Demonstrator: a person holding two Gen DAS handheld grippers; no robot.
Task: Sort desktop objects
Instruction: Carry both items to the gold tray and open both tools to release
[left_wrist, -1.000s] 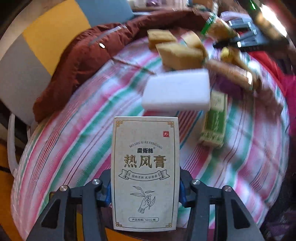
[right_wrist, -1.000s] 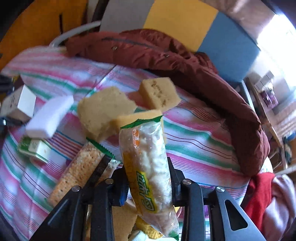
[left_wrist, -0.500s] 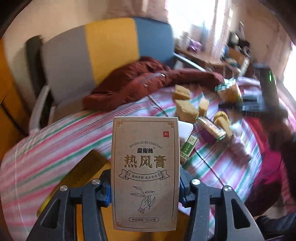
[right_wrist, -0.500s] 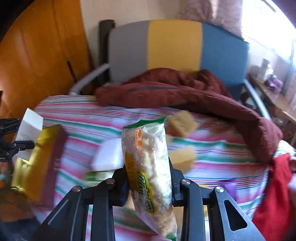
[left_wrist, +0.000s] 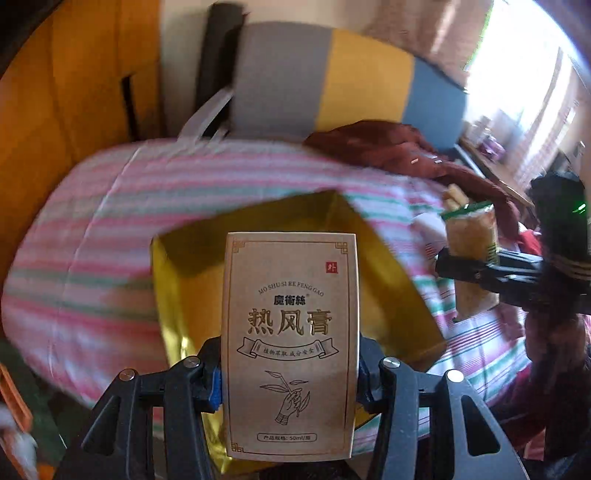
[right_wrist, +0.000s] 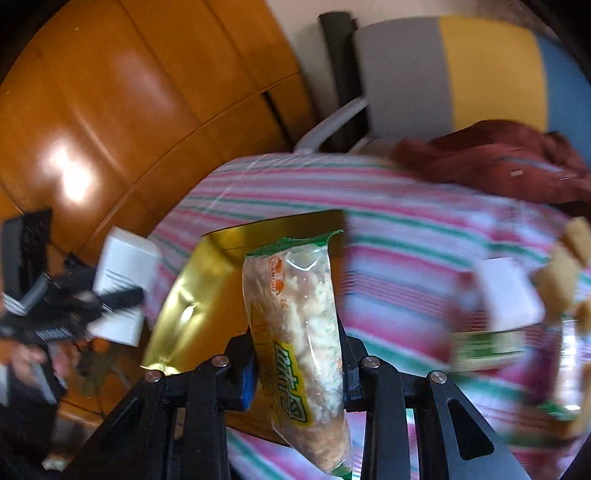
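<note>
Left tongs (left_wrist: 290, 373): clenched on the kraft ointment carton (left_wrist: 290, 343), gripped low on its 2 long sides; carton upright, printed face to the camera.
Right tongs (right_wrist: 295, 369): clenched on the clear snack packet (right_wrist: 297, 332), held around its middle, green seal on top, bottom end hanging free below the jaws.
Gold box (left_wrist: 280, 240): open top, foil-lined, lying on the striped cloth (left_wrist: 92, 221) of the bench, just beyond the carton in the left view. No contents can be made out; its near part is hidden by the carton.
Relation: right tongs and packet sit at the box's right edge in the left view; neither item is inside yet.
Step, judged: deliver both items into the gold box.
Method, judged: enter 1 hand at a time so the tongs do not collide over the opening. Lower the carton inside the walls before letting go.
Risk, judged: packet is limp and may catch the rim; lead with its hanging end.
Remaining clutter: sponge blocks (right_wrist: 565, 273) and a white block (right_wrist: 509, 291) far right, blurred, well apart from the box.
</note>
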